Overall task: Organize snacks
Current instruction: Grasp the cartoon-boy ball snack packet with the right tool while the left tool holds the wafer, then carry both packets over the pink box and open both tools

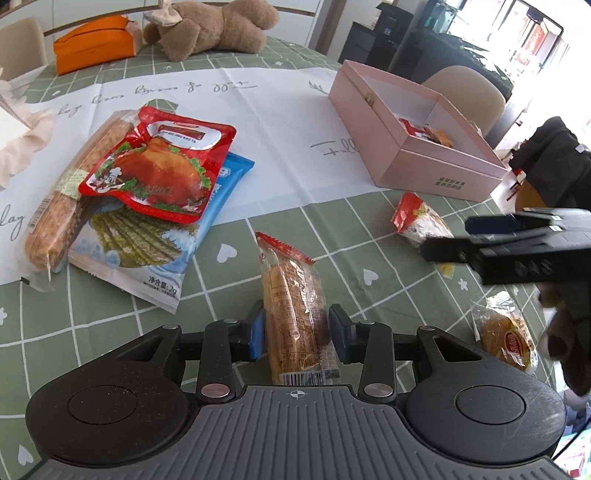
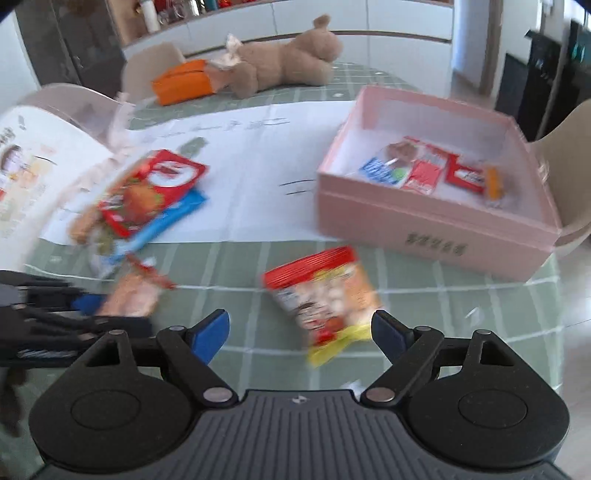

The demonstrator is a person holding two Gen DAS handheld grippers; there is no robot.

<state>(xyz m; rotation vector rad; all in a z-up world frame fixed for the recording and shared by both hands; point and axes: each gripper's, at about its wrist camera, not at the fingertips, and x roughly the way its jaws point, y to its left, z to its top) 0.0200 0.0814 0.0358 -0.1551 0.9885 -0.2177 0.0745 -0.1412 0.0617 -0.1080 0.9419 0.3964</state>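
My left gripper (image 1: 298, 334) is shut on a long bread snack (image 1: 291, 295) in a clear wrapper with a red end, both blue pads pressing its sides. From the right wrist view the same snack (image 2: 129, 295) shows blurred at the left gripper (image 2: 86, 304). My right gripper (image 2: 300, 334) stands open and wide just above a red and orange snack packet (image 2: 325, 295) lying on the green checked cloth. In the left wrist view the right gripper (image 1: 454, 240) hovers over that packet (image 1: 417, 218). The open pink box (image 2: 424, 221) (image 1: 436, 162) holds several small snacks.
A pile at the left has a red roast-chicken pouch (image 1: 159, 166), a blue seaweed packet (image 1: 147, 251) and a long cracker pack (image 1: 62, 192). A small bun packet (image 1: 506, 332) lies near the right edge. A teddy bear (image 1: 218, 26) and orange tissue box (image 1: 92, 40) sit at the back.
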